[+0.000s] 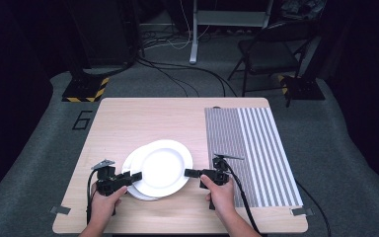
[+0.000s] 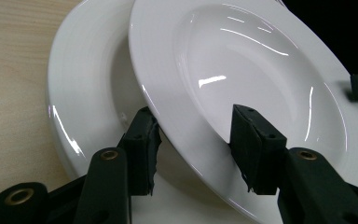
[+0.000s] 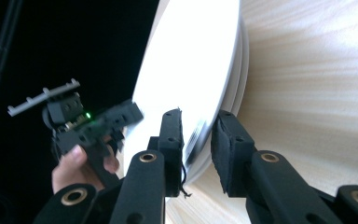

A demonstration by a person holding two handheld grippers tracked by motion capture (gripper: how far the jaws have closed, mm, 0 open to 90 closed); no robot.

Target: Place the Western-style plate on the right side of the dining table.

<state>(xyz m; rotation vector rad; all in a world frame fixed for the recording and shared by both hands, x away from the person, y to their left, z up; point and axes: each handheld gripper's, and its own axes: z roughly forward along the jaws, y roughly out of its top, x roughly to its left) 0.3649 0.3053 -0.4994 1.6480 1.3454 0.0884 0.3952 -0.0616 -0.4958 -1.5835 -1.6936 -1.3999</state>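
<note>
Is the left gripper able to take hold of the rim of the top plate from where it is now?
Probably yes. The left gripper is open with its jaws already on either side of the top plate's rim, and nothing lies between them. The lower plate sits beneath.

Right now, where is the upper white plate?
In the high view, the upper plate lies near the table's front centre, shifted right on the lower plate, between the left gripper and right gripper.
</note>
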